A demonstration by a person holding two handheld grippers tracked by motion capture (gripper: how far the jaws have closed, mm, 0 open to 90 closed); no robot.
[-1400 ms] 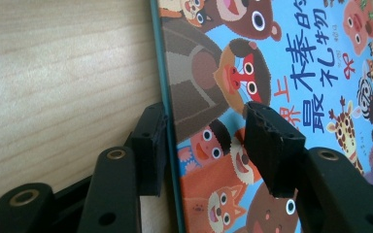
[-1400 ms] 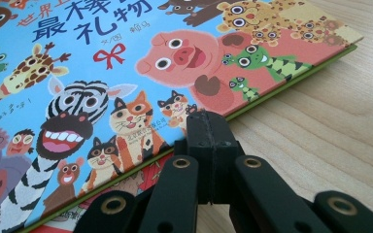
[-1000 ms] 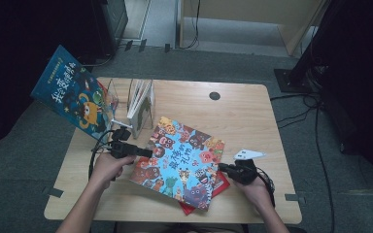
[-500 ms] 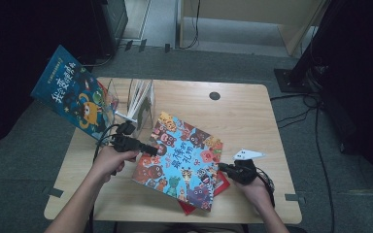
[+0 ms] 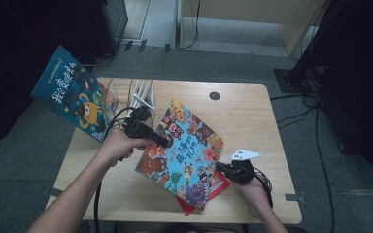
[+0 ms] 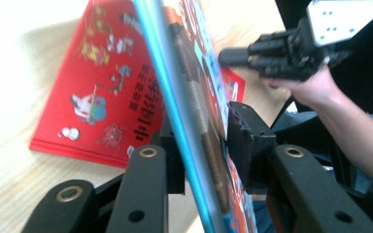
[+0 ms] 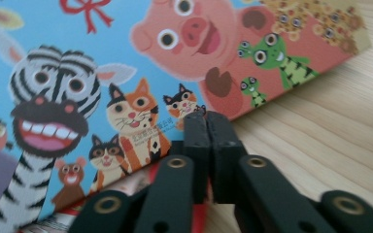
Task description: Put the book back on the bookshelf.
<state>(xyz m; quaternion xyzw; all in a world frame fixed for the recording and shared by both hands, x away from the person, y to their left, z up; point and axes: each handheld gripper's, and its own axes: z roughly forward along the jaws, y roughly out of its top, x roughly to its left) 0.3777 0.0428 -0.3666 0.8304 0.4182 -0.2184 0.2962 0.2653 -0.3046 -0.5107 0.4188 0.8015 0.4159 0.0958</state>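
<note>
Jaws of the left gripper (image 6: 201, 145) have just been closing and now clamp the blue animal-cover picture book (image 5: 184, 150), tilting its left edge off the wooden table (image 5: 252, 107) and exposing the red paperback (image 6: 102, 97), while the right gripper (image 7: 207, 121), jaws together, rests at the book's right edge.

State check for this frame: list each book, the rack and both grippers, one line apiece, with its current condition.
Animal book: closed, left edge lifted, tilted above the red book.
Red book: closed, flat on the table.
Dark blue book: closed, leaning at the clear rack.
Left gripper: jaws just closing, astride the animal book's edge.
Right gripper: shut, at the animal book's edge.
</note>
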